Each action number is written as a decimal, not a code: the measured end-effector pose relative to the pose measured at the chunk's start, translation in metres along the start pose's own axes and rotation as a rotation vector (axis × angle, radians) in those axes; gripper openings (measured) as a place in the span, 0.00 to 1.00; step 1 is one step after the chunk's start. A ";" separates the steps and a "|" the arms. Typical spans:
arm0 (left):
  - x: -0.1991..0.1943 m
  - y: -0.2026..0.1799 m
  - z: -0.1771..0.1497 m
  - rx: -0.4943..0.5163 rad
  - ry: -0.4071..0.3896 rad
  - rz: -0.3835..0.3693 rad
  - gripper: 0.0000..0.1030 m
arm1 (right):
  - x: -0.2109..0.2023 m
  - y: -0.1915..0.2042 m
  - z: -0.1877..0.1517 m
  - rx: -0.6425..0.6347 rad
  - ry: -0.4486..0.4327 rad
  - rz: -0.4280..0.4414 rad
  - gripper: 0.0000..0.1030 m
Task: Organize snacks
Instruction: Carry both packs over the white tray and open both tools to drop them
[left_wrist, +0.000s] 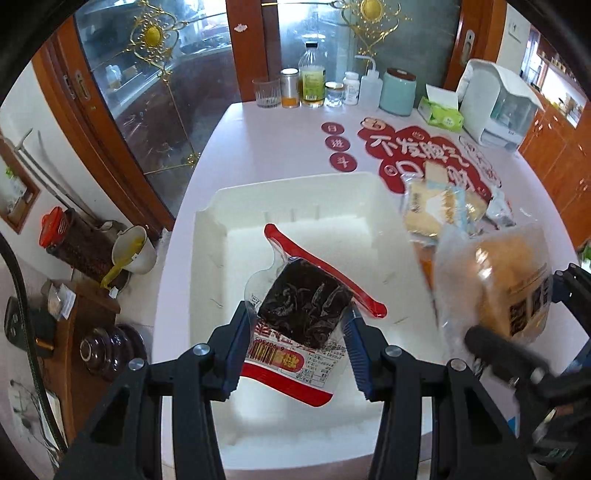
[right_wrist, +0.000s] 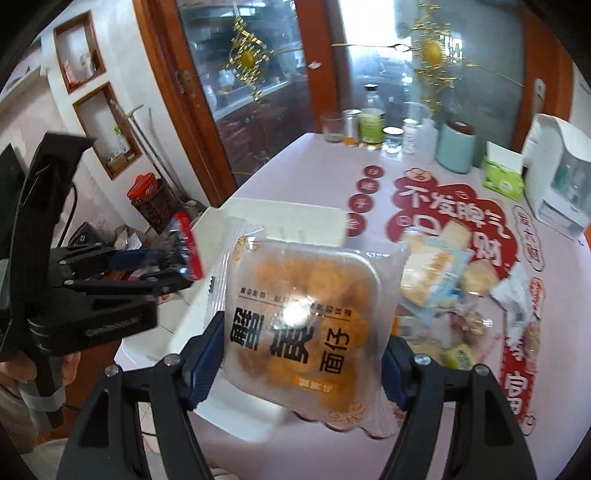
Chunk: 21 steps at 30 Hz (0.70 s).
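**Two packets in hand, bin not yet filled**

My left gripper (left_wrist: 297, 328) is clamped on a red-edged packet of dark snack (left_wrist: 303, 306), held just over the white bin (left_wrist: 295, 199). From what I can see, the bin's floor is bare, so I judge the sorting has hardly begun. My right gripper (right_wrist: 301, 354) is closed on a clear packet of golden biscuits (right_wrist: 303, 314), carried above the counter (right_wrist: 303, 155) beside the bin's near right corner.

Left to do: both packets need setting down inside, and a heap of loose snacks (right_wrist: 436, 273) lies on the counter to the right of the bin, near it but apart. I count several wrappers there, too blurred to name.

Writing: the biscuit packet bears large black Chinese characters, seen upside down; I can make out "面仔" and no more. The dark packet shows a barcode and a fine-print panel I cannot read. The red decal (left_wrist: 417, 155) on the counter reads "不发脾气" on its top line; three small red discs (left_wrist: 338, 146) beside it hold single characters.
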<state>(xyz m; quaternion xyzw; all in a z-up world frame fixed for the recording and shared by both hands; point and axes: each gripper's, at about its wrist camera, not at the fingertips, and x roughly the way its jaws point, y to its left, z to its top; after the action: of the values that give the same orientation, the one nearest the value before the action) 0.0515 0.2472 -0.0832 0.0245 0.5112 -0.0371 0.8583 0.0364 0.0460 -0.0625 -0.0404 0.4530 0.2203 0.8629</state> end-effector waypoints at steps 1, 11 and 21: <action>0.004 0.004 0.000 0.007 0.003 0.000 0.46 | 0.008 0.009 0.001 -0.008 0.015 -0.001 0.72; 0.022 0.036 0.007 -0.008 0.025 -0.051 0.90 | 0.036 0.049 0.004 -0.023 0.073 0.019 0.79; 0.023 0.032 0.009 -0.024 0.034 -0.097 0.93 | 0.013 0.056 0.000 -0.025 -0.026 -0.039 0.79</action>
<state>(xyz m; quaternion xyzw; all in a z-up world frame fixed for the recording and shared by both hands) 0.0733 0.2779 -0.0991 -0.0099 0.5269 -0.0723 0.8468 0.0191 0.1008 -0.0652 -0.0571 0.4382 0.2098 0.8722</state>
